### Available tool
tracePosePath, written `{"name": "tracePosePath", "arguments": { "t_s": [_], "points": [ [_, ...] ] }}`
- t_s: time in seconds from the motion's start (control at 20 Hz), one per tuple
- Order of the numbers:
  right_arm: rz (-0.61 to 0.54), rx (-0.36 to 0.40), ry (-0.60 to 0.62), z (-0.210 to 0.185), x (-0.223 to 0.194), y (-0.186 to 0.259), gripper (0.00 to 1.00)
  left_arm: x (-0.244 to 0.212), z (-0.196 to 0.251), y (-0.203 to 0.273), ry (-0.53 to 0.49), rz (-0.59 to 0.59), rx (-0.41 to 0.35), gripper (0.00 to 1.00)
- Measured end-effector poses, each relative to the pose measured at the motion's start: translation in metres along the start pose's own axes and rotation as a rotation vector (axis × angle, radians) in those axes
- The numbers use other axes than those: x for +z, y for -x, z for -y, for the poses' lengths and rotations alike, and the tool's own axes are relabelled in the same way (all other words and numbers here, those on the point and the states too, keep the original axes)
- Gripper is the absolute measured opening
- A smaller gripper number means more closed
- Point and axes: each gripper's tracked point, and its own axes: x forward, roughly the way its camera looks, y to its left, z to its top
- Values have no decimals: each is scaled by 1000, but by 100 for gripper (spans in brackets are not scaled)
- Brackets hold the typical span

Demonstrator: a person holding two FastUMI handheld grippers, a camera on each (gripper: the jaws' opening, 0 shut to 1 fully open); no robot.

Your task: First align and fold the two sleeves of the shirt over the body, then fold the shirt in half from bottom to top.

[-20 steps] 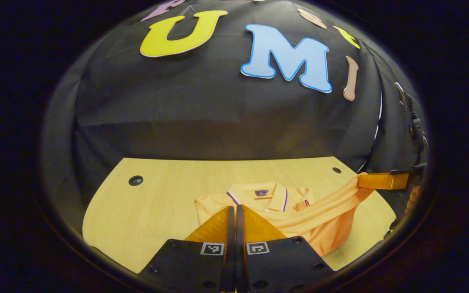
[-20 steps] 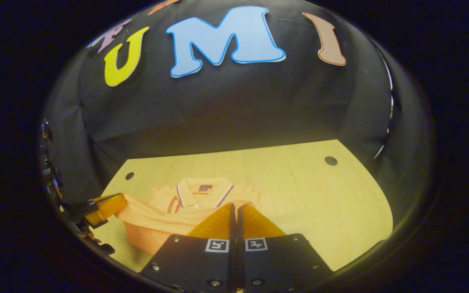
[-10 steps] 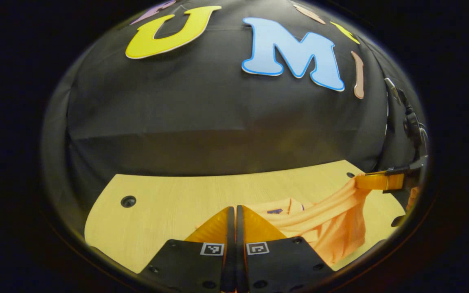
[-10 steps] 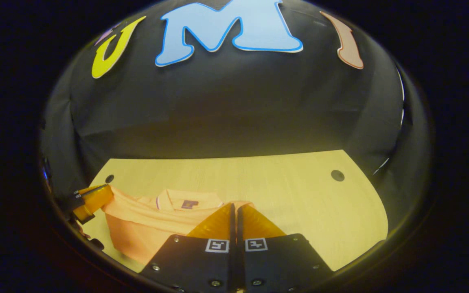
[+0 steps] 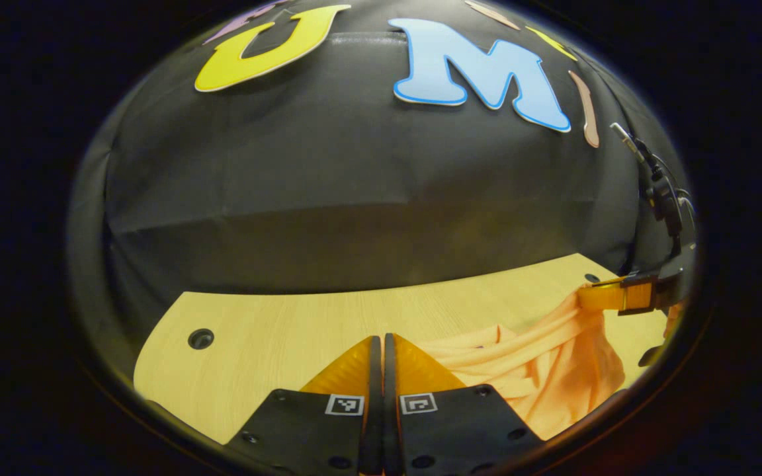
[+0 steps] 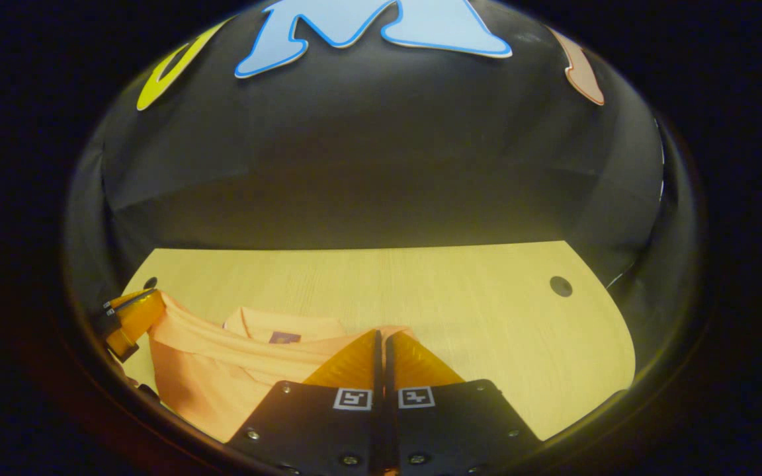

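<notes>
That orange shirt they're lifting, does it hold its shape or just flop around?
Probably floppy: the orange shirt sags in long folds between the right tool and the left tool, both pinching its edge. It likely weighs little, since two small pinches hold it up. It may drag across the wooden table.

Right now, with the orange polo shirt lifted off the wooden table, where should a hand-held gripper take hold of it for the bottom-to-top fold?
Grip the orange polo shirt at its two bottom hem corners, coming from the near side, away from the collar. The hem stretches taut between both hand-held grippers, the cloth hanging below it, so corner grips look likeliest to keep it level.
</notes>
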Motion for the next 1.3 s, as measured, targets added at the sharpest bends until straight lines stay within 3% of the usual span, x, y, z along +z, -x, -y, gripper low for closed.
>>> {"name": "tracePosePath", "arguments": {
  "t_s": [0.5,0.55,0.7,0.75,0.8,0.85,0.9,0.95,1.0,1.05,1.1,1.3],
  "points": [
    [-36,-31,48,4,-14,-11,5,-20,-2,-16,0,-34,2,6],
    [-36,-27,54,6,-13,-7,5,-18,-4,-13,-2,-35,9,12],
    [-28,-16,63,5,-13,3,17,-13,-5,-1,12,-28,12,14],
    [-20,-21,74,7,-12,11,48,-10,-5,7,18,-25,14,32],
    [-7,-11,81,5,-10,21,45,-4,-4,16,25,-17,11,49],
    [10,-6,87,3,-7,33,52,5,-2,27,34,1,13,67],
    [34,13,96,-3,-2,49,52,15,1,40,39,26,17,67],
    [66,24,108,-7,4,67,69,26,4,57,44,54,16,70],
    [102,34,122,-10,10,83,76,39,8,76,42,85,18,75],
    [136,45,135,-14,15,102,78,49,13,98,35,114,16,81],
    [165,55,148,-18,19,121,78,57,16,120,27,141,19,77],
    [285,114,169,-36,30,199,88,89,39,202,15,227,23,86]
  ]
}}
